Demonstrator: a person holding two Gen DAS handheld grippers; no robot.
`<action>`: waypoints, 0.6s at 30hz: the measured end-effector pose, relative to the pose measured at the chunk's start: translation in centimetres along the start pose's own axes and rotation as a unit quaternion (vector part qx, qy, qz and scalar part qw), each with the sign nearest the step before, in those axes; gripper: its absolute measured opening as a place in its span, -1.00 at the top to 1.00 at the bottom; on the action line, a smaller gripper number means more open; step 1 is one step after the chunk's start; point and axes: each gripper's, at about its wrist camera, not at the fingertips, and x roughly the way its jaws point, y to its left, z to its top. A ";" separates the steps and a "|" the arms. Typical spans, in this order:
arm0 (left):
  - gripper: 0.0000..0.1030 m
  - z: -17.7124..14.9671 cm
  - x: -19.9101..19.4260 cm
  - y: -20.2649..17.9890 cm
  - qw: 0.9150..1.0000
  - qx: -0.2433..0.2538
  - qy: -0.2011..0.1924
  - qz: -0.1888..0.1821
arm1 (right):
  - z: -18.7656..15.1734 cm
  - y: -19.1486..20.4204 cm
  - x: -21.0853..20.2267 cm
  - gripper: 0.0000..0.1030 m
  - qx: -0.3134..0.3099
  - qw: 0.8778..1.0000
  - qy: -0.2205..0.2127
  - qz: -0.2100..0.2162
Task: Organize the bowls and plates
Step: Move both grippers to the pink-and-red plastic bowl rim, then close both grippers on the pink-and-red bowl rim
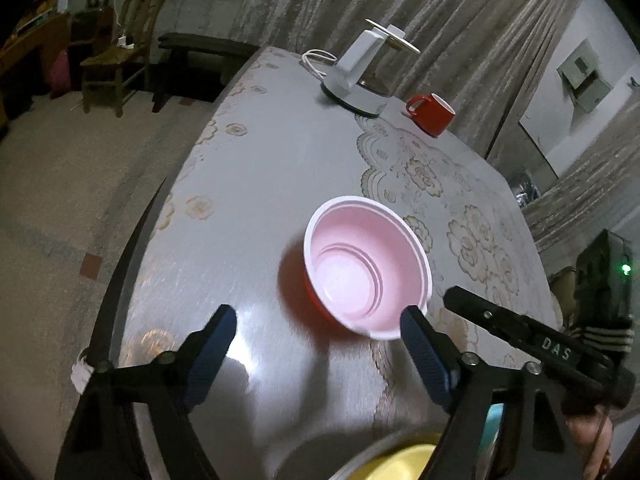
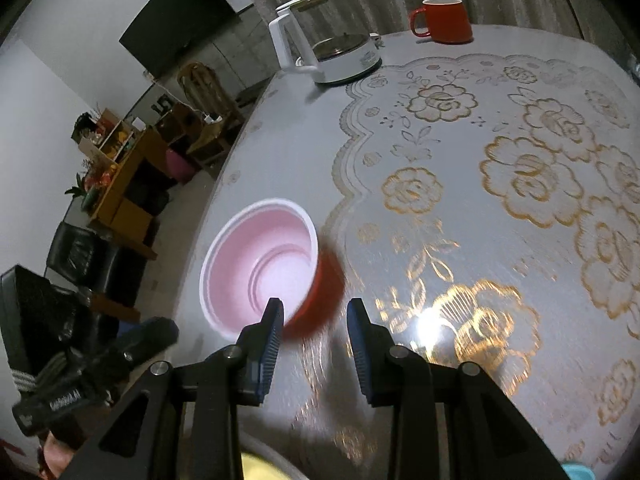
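Yellow dish [image 1: 394, 462] nearest, at my frame bottom. My left gripper [image 1: 318, 334] is spread wide, empty; right gripper [image 2: 314, 330] parted, gripping nothing. Bowl [image 2: 266, 268] upright on table [image 2: 288, 136] just beyond both. Kettle [image 2: 328, 46], mug [image 2: 442, 20] far.

Round plastic bowl [image 2: 260, 264] is showing pink inside, red outside, white rim. Grey tablecloth [image 2: 500, 184] is bearing gold floral print. Ceramic mug [image 2: 442, 20] is showing red.

The left hand-held gripper [image 1: 318, 322] gapes wide over the bench [image 1: 272, 152]. A red bowl [image 1: 366, 266] with pink inside sits just beyond it, touching its right finger; a red mug [image 1: 434, 114] stands well behind the bowl
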 end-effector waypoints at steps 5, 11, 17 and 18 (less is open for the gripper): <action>-0.37 0.3 1.9 0.0 1.000 0.001 0.022 -0.011 | 1.1 -0.6 2.1 0.37 0.024 1.000 0.015 0.011; -0.23 0.3 3.2 0.0 0.999 0.007 0.033 -0.013 | 1.3 -0.6 3.6 0.37 0.021 0.999 0.026 0.005; 0.16 0.3 4.6 -0.5 0.999 0.025 0.044 -0.004 | 1.1 -0.4 4.9 0.63 0.011 0.999 0.036 0.009; 0.20 0.3 4.6 -0.6 0.999 0.027 0.046 -0.005 | 1.1 -0.3 5.0 0.66 0.009 0.999 0.038 0.011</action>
